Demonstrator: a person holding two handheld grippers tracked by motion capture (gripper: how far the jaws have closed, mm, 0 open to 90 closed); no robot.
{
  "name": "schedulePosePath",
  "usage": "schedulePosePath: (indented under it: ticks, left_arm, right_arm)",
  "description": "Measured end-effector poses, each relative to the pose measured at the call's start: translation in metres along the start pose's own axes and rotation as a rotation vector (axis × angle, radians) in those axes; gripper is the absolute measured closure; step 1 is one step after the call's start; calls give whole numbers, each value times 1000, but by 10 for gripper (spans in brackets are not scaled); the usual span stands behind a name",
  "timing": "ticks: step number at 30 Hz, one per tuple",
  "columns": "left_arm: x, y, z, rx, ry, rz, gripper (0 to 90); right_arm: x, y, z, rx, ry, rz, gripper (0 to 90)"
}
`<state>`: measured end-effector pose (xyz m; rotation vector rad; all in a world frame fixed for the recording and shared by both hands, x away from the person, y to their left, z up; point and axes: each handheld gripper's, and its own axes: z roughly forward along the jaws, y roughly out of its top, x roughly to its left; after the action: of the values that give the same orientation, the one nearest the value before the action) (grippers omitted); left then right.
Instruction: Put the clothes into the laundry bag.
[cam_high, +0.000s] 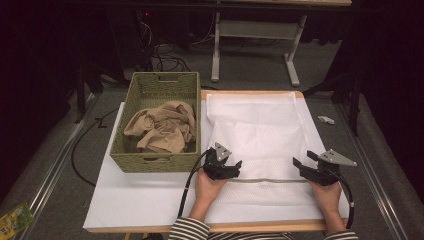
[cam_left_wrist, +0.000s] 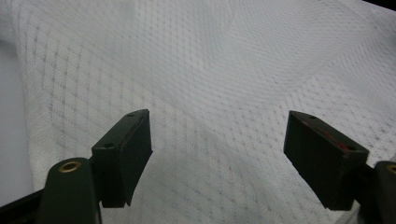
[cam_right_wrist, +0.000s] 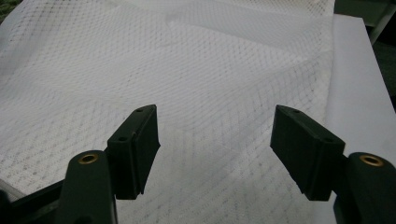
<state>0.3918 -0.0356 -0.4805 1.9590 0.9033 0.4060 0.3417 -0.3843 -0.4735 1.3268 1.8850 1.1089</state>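
High view: mesh bag long axis runs away from person; left tongs, right tongs spread.

Tan cloth lies bunched in the wicker basket — its lower folds sit behind the near wall, so how far down it goes can't be told. The white mesh bag runs off every edge in both gripper views; its outline isn't readable there. In the high view, the left tongs and right tongs sit over the bag's near corners — contact w/ the mesh can't be judged. Small white item on the floor right of the tabletop is too small to name. Green packet at bottom left is cut off by the picture's edge. Person's sleeves are cut off at the bottom edge.
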Motion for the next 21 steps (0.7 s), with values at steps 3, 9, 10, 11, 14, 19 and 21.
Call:
schedulePosePath:
  ticks: [3, 9, 10, 11, 14, 19, 21]
  left_arm:
    - [0, 0, 0, 2, 3, 2, 234]
    - [-1, 0, 0, 2, 10, 10, 237]
    - [-1, 0, 0, 1, 8, 10, 237]
    - [-1, 0, 0, 1, 8, 12, 236]
    - [-4, 0, 0, 4, 18, 30, 233]
    - [-11, -1, -1, 6, 49, 89, 239]
    - [-11, -1, -1, 8, 50, 93, 252]
  right_arm:
    - [0, 0, 0, 0, 0, -2, 326]
    - [0, 0, 0, -2, 0, -10, 324]
    - [1, 0, 0, -2, -1, -8, 324]
    - [1, 0, 0, -2, -2, -7, 324]
    - [1, 0, 0, 0, -2, -12, 324]
    - [2, 0, 0, 0, -2, -21, 324]
    - [2, 0, 0, -2, -3, -21, 321]
